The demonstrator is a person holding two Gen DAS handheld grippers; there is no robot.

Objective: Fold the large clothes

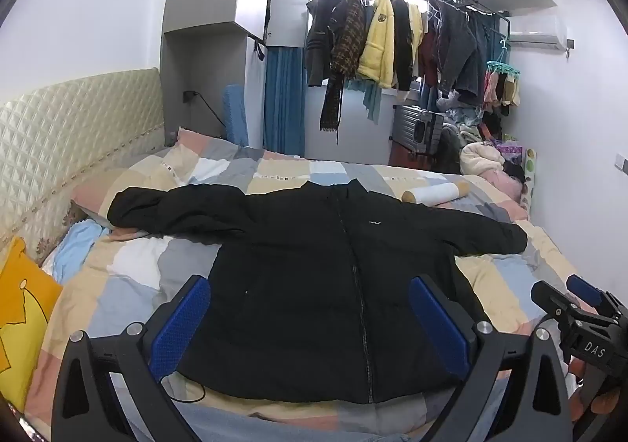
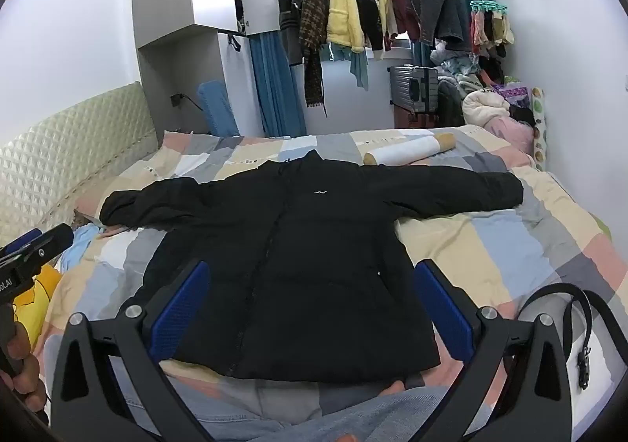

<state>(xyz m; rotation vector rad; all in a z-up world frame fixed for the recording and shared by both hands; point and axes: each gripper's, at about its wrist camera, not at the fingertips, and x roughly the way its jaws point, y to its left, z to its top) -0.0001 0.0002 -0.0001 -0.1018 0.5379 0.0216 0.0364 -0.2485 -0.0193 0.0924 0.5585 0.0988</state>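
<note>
A black zip-up jacket [image 1: 314,285] lies flat, front up, on the bed with both sleeves spread out to the sides; it also shows in the right wrist view [image 2: 290,265]. My left gripper [image 1: 310,320] is open and empty, held above the jacket's hem. My right gripper [image 2: 314,308] is open and empty, also above the hem. The right gripper shows at the right edge of the left wrist view [image 1: 577,301]; the left gripper shows at the left edge of the right wrist view [image 2: 35,242].
The bed has a patchwork quilt [image 2: 490,238]. A white roll [image 2: 408,150] lies beyond the collar. A black belt [image 2: 581,320] lies at right, a yellow pillow [image 1: 19,308] at left. Hanging clothes [image 1: 392,42] and a suitcase [image 1: 418,128] stand behind.
</note>
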